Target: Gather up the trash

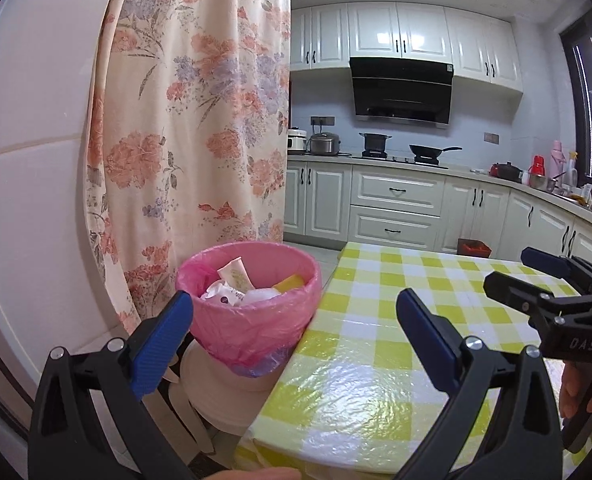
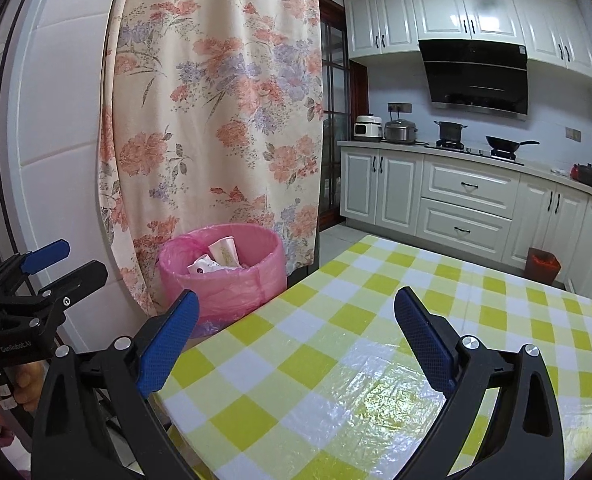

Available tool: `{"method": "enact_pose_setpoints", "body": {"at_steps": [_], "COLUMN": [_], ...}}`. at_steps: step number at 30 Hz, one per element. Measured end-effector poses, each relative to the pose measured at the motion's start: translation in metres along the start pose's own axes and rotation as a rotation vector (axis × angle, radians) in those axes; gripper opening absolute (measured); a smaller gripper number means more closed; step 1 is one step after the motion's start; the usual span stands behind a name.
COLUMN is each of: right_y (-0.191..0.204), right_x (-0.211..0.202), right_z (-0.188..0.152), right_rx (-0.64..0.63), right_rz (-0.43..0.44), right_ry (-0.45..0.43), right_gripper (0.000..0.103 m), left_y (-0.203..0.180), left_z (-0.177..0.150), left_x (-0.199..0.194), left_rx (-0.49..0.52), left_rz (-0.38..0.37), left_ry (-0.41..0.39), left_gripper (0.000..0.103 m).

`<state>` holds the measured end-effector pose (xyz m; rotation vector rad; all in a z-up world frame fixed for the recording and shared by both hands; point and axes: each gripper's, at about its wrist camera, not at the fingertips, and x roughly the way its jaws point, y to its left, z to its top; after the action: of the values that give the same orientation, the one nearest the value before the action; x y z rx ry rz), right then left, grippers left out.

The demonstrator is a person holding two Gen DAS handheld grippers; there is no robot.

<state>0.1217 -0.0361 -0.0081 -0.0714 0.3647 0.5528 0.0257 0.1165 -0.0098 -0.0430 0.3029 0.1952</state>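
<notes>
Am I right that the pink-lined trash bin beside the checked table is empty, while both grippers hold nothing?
Not quite: the pink-lined trash bin is not empty. The left wrist view shows a tube, crumpled wrappers and a yellow item inside. The rest stands: it sits beside the checked table, and the left gripper and right gripper hold nothing, jaws wide apart.

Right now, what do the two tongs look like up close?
Both tongs match: the left tongs and the right tongs have black angular plastic arms with silver screws and textured blue pads. White lettering marks each black body. No cables or sleeves are visible.
</notes>
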Motion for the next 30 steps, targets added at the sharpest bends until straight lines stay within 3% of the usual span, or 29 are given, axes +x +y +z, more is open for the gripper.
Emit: {"method": "enact_pose_setpoints", "body": {"at_steps": [30], "right_y": [0.0074], "right_x": [0.0010], "right_z": [-0.0045], "right_rx": [-0.003], "right_rz": [0.017], "right_ry": [-0.006], "right_gripper": [0.092], "left_y": [0.0035], "left_z": [-0.0064], "left_x": [0.0022], "left_rx": [0.004], "left_rz": [0.003], "left_ry": [0.014], "left_gripper": [0.098]}}
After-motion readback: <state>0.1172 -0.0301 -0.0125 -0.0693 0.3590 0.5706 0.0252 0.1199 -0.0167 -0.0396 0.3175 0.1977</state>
